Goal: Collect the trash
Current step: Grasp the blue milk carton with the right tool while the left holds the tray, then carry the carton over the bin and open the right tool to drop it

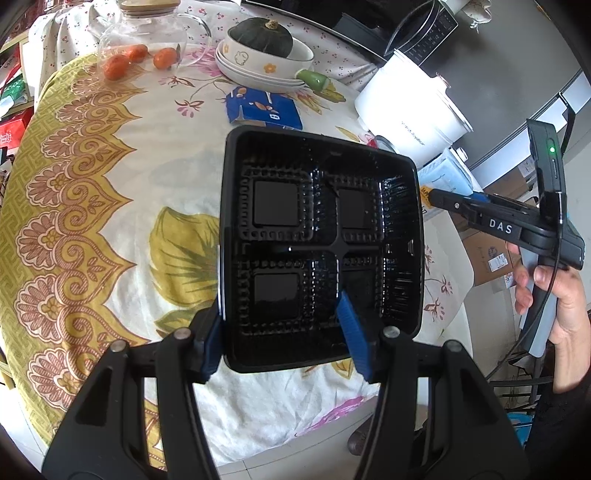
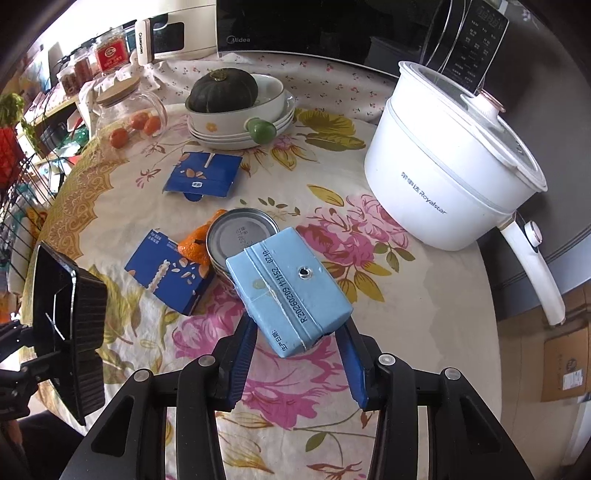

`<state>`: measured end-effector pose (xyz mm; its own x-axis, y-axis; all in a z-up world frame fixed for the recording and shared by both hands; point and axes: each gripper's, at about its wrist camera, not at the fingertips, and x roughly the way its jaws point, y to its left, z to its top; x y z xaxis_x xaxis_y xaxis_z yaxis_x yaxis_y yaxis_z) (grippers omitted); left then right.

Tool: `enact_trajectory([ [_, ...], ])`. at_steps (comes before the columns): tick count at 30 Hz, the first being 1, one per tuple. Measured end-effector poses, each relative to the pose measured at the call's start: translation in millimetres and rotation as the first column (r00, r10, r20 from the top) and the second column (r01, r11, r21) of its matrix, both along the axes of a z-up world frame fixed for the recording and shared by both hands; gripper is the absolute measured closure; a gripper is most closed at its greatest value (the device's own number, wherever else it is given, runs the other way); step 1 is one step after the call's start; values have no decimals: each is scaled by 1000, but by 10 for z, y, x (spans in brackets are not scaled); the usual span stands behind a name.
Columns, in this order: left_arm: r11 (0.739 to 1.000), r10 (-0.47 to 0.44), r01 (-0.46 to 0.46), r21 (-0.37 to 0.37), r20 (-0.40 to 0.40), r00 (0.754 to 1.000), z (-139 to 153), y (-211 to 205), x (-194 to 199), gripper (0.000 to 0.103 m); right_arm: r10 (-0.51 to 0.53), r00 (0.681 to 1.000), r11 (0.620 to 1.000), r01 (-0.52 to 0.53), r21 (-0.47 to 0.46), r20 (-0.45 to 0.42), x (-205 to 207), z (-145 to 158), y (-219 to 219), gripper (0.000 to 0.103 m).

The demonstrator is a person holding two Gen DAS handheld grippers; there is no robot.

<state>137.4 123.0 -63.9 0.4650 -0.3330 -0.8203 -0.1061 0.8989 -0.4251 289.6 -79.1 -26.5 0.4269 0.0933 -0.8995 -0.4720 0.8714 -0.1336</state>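
My left gripper (image 1: 282,332) is shut on a black plastic meal tray (image 1: 321,243), one finger outside its left wall and one inside, holding it above the flowered tablecloth. The tray also shows at the left of the right wrist view (image 2: 70,325). My right gripper (image 2: 297,345) is shut on a light blue drink carton (image 2: 290,291), held above the table. Under and behind the carton lie a tin can (image 2: 240,236), orange peel (image 2: 195,243) and two dark blue cartons (image 2: 170,273) (image 2: 205,177). The right gripper shows at the right of the left wrist view (image 1: 436,197).
A white electric pot (image 2: 450,177) stands at the right. Stacked dishes with a dark green pumpkin (image 2: 221,92) and a glass jar (image 2: 125,107) with oranges beside it stand at the back. A microwave (image 2: 314,26) is behind. A cardboard box (image 2: 565,365) sits off the table's right edge.
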Motion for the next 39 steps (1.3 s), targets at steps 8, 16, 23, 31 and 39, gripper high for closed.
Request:
enact_trajectory([
  [8,999,-49,49,1,14,999,31,-187,-43,45,-81,997,991,79,109,17,-445,198,-449,59],
  [16,993,-118,118,-14,22,993,45,-500,-129,45,-179,984,969,172,176,24,-971,229,-1031,59],
  [23,979,-201,202,-23,21,979,8,-973,-166,45,-302,953,923,300,242,-27,-1375,90,-1648,59],
  [31,951,-308,309,-25,23,951,-71,-1692,-175,45,-407,912,879,409,246,-62,-1695,59,-2359,59],
  [39,899,-437,437,18,16,899,-194,-2492,-181,45,-524,842,816,539,210,-128,-1963,-219,-3163,59],
])
